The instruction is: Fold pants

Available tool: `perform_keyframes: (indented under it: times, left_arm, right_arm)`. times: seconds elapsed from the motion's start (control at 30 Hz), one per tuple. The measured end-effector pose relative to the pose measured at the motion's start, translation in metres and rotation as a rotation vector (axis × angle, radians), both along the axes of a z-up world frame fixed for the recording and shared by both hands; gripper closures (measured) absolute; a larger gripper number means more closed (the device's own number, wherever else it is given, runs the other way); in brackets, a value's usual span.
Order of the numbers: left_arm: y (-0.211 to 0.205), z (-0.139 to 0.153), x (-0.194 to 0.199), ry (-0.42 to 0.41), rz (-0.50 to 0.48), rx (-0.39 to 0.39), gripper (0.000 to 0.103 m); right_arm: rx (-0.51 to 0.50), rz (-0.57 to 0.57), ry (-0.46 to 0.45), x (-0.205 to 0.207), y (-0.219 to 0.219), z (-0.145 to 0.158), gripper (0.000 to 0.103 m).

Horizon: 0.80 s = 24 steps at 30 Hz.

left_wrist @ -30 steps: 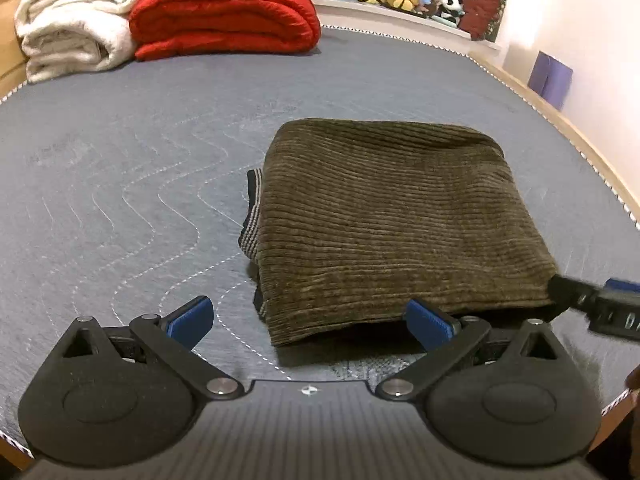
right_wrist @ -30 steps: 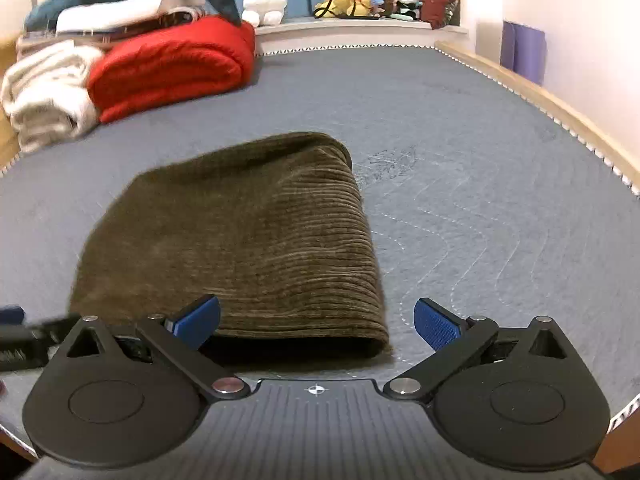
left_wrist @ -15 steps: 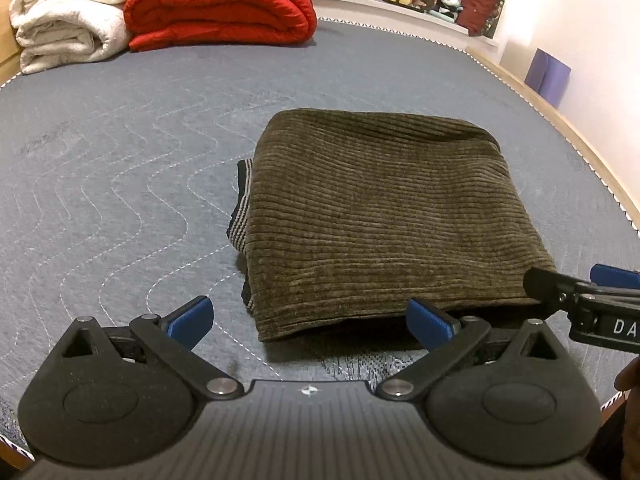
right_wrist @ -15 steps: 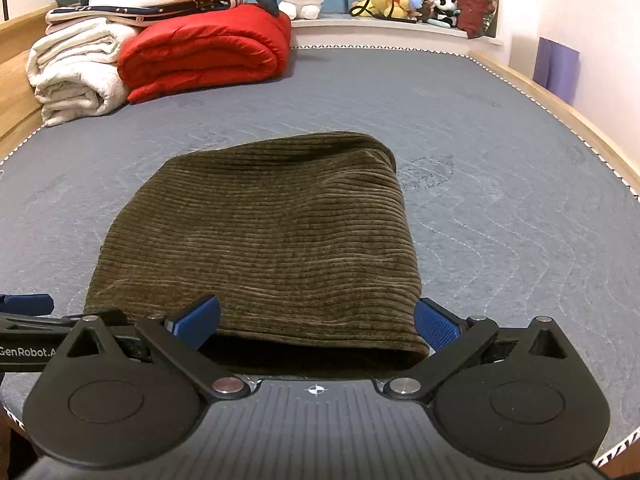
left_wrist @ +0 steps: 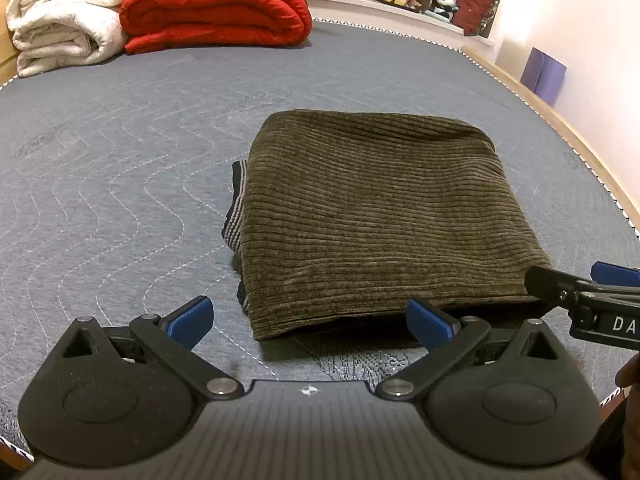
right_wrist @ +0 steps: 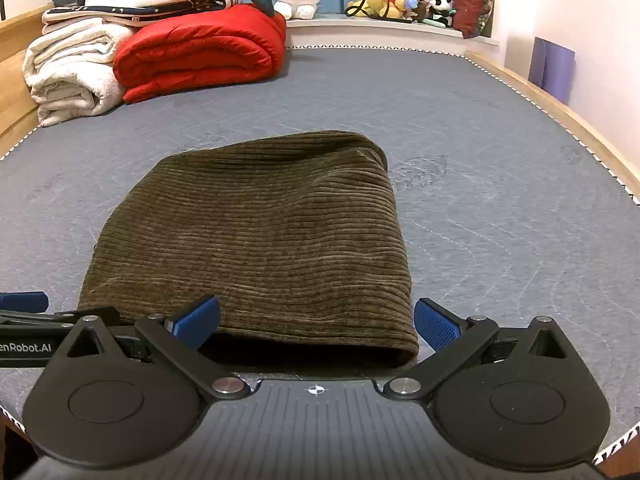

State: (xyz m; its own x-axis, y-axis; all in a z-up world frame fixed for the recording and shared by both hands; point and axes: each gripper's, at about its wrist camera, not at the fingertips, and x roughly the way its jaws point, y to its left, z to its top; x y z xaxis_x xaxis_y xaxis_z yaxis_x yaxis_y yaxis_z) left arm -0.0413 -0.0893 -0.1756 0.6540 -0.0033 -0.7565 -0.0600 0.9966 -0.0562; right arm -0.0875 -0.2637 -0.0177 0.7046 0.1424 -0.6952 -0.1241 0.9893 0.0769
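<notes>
Both hand-held grippers, left (left_wrist: pixel 308 318) and right (right_wrist: pixel 316 320), gape empty; snagging the folded corduroy pants (left_wrist: pixel 380 220) (loosely stacked) risks unfolding them.

A grey quilted bed (left_wrist: pixel 120 168) carries folded pants (left_wrist: pixel 380 216), red duvet (left_wrist: pixel 216 8), white blanket (left_wrist: pixel 64 36).

Pants (left_wrist: pixel 372 220) inner layers hidden beneath top fold; right gripper (left_wrist: pixel 592 300) cut by frame edge.

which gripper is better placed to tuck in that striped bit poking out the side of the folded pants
Left. The striped edge pokes out on the pants' left side, ahead of the open left gripper. The right gripper, also open, faces the near right corner, and its view does not show the strip.
</notes>
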Motion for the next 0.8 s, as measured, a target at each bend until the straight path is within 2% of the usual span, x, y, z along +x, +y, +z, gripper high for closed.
perform_keyframes:
  times: [0.8]
  left_arm:
    - [-0.0010,0.0031,-0.0018,-0.011,-0.006,0.003,0.000]
  right_arm:
    - [-0.007,0.002,0.001,-0.0001,0.0035,-0.0013,0.001]
